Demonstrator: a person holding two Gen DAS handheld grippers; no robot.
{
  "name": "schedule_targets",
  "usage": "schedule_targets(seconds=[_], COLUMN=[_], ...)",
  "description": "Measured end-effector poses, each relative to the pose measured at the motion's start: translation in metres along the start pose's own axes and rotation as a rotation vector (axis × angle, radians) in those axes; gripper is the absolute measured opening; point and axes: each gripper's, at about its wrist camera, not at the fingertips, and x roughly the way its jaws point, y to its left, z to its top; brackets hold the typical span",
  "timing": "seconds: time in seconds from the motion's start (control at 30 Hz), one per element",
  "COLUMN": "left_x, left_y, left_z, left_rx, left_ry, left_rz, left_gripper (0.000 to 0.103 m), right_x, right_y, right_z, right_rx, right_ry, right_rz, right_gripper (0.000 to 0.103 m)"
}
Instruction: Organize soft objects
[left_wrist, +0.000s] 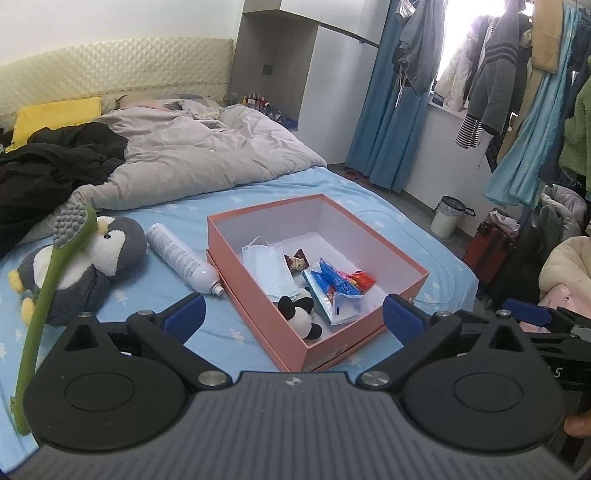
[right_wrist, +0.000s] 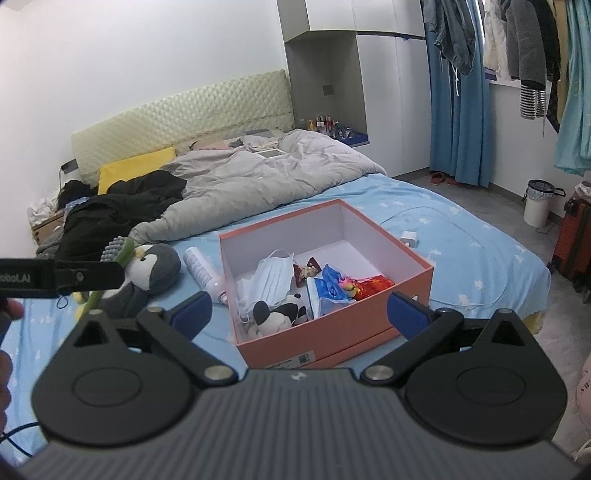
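**Penguin's the last soft thing out**

Both grippers are spread wide with nothing in them, left gripper (left_wrist: 291, 310) and right gripper (right_wrist: 299, 310). The penguin plush (left_wrist: 88, 266) lies at the left of the frame on the bed, long axis slanting toward the lower left, so I'd guess the left one is nearer. The pink box (left_wrist: 255, 314) at centre already holds a panda plush (left_wrist: 301, 314), face mask (left_wrist: 269, 269) and snack packets (left_wrist: 332, 284).

Left tool (left_wrist: 291, 314), right tool (right_wrist: 300, 311): black linkages, blue pads, silver screws, ribbed grey body.
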Motion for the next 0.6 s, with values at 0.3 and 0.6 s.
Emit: schedule_targets(seconds=[0.3, 0.6], left_x=[0.0018, 0.0013], left_y=[0.0012, 0.0003], left_z=[0.0007, 0.0009], left_rx=[0.001, 0.003], left_ry=[-0.001, -0.004], left_rz=[0.003, 0.002], left_gripper=[0.103, 0.103], right_x=[0.001, 0.0005], right_y=[0.0012, 0.0005], right_z=[-0.0024, -0.0029], right_rx=[0.005, 0.008], right_ry=[0.006, 0.001], right_rz=[0.002, 0.003], right_gripper=[0.103, 0.103])
